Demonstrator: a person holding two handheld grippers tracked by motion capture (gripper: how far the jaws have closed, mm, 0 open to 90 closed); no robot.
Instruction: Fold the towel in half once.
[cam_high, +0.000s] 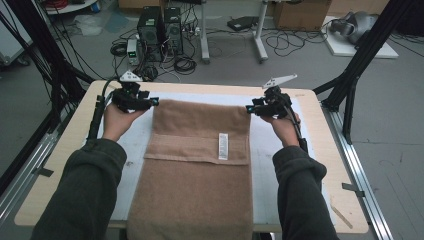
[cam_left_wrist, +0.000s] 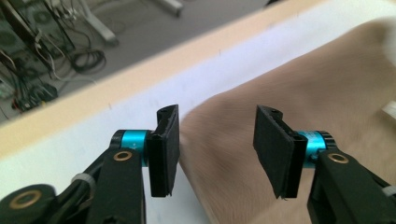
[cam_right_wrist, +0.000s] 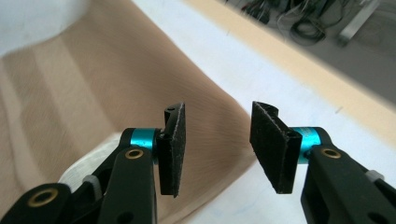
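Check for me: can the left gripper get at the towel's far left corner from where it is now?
Probably yes. The left gripper hangs open right beside the far left corner of the towel, with nothing between its pads and the cloth.

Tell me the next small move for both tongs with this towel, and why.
Probably draw both tongs back toward the near end of the towel to grip it for another fold. The left tongs and right tongs stand open at the far corners with nothing between the pads, and the far edge lies flat on the table.
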